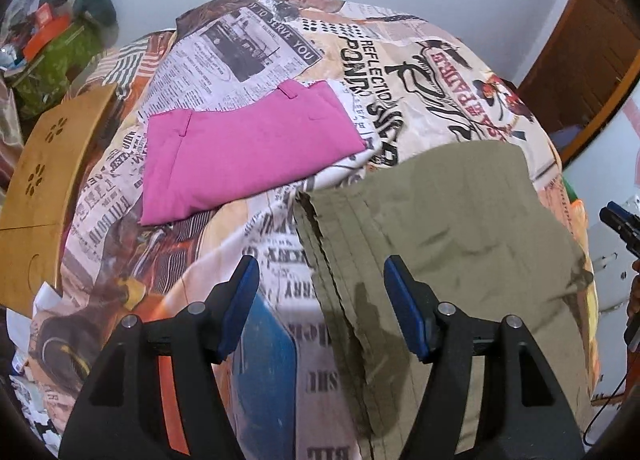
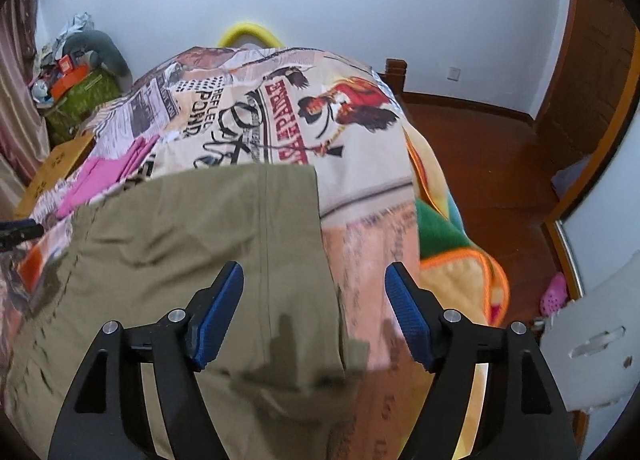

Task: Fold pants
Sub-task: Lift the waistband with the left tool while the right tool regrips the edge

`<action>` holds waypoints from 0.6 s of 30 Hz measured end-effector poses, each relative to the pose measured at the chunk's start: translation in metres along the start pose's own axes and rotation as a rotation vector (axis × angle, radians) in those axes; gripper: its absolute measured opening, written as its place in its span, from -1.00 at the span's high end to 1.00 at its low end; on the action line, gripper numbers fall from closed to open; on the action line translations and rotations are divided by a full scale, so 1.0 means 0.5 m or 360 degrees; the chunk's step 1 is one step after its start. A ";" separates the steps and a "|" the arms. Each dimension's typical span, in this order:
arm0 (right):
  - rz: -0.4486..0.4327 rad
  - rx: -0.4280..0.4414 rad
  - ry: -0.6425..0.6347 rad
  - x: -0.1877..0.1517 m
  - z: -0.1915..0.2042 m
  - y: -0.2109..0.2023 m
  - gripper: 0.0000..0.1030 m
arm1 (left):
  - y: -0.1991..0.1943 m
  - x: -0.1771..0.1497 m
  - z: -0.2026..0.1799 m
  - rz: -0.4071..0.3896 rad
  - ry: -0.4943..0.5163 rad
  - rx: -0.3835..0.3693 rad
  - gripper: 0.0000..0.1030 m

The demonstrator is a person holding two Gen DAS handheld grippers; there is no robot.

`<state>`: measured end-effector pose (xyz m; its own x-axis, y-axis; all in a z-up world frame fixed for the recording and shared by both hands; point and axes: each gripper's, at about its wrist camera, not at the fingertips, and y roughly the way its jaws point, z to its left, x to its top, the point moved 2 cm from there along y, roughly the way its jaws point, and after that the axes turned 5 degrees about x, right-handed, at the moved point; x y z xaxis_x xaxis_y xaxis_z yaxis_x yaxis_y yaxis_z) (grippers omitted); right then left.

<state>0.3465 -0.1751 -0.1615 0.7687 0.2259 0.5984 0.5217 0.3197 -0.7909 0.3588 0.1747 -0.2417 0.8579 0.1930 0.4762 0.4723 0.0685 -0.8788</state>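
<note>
Pants (image 1: 448,228) are the olive ones, lying flat on the bed (image 1: 248,60), which is covered in a newspaper-print sheet. They look folded over already: in the left wrist view you can see several stacked cloth edges running down the left side of them, with a stitched seam line. In the right wrist view a long seam runs down the middle of the cloth, and the far edge is pretty straight across the sheet.

Left gripper (image 1: 320,296) hangs above the left edge of the pants, jaws standing apart with nothing between them, just the sheet and the pants edge below. You can see its shadow on the cloth under it. Right gripper (image 2: 314,304) is over the right side of the pants, jaws also wide apart and empty; the right edge of the pants and bare sheet show through the gap (its shadow falls across both). Neither one is touching the cloth as far as I can tell.

Other stuff: a folded pink garment (image 1: 248,152) sits further up the bed to the left, well apart from the olive ones. A wooden board (image 1: 44,176) with flower-shaped cutouts is at the left side of the bed. A colourful blanket (image 2: 448,244) with an orange border hangs off the right side, over a wooden floor (image 2: 488,164). Pink clog (image 2: 554,294) on the floor near the right wall.
</note>
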 end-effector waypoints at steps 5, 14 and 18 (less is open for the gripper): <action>-0.0005 0.0003 -0.0032 0.046 0.004 0.058 -0.36 | 0.064 0.020 0.003 0.0075 -0.0020 -0.0019 -0.26; 0.0056 0.0049 -0.0030 0.108 -0.010 0.195 -0.36 | 0.154 0.040 -0.007 0.0188 -0.0013 -0.0139 -0.26; 0.0110 0.0059 0.0011 0.127 -0.027 0.264 -0.36 | 0.175 0.048 -0.002 0.0206 -0.0038 -0.0201 -0.26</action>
<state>0.4692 -0.1309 -0.2298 0.8051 0.2424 0.5414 0.4533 0.3373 -0.8251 0.4209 0.1844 -0.3074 0.9089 0.2155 0.3571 0.3812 -0.0817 -0.9209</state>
